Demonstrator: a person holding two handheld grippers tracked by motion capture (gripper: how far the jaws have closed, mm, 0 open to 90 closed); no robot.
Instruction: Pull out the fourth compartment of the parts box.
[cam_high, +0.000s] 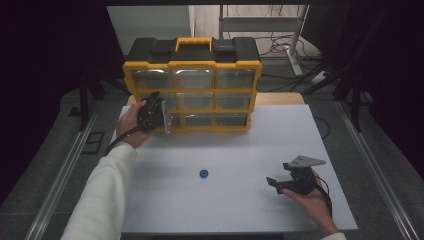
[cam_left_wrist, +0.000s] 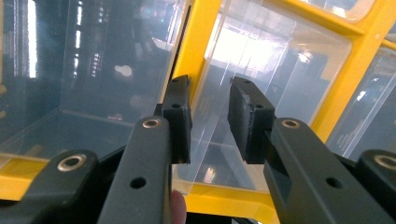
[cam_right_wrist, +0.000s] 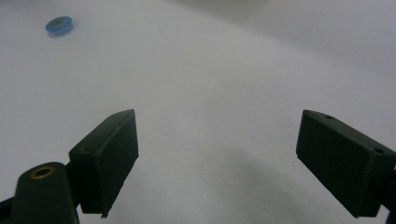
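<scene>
A white table (cam_high: 240, 150) is seen under a fixed light, ringed by dark curtains, with grey floor, metal rails and loose cables at the far side. A yellow-and-black drawer cabinet (cam_high: 192, 82) is stood at the table's far edge, left of centre. The left gripper (cam_high: 159, 116) is held against the cabinet's lower left; in the left gripper view its jaws are narrowed but parted around the front of a clear drawer (cam_left_wrist: 210, 116), and contact with the pads cannot be told. The right gripper (cam_high: 280, 184) is rested near the right front, jaws wide apart, nothing held. A small blue ring (cam_high: 204, 174) is left lying mid-table, well apart from both.
</scene>
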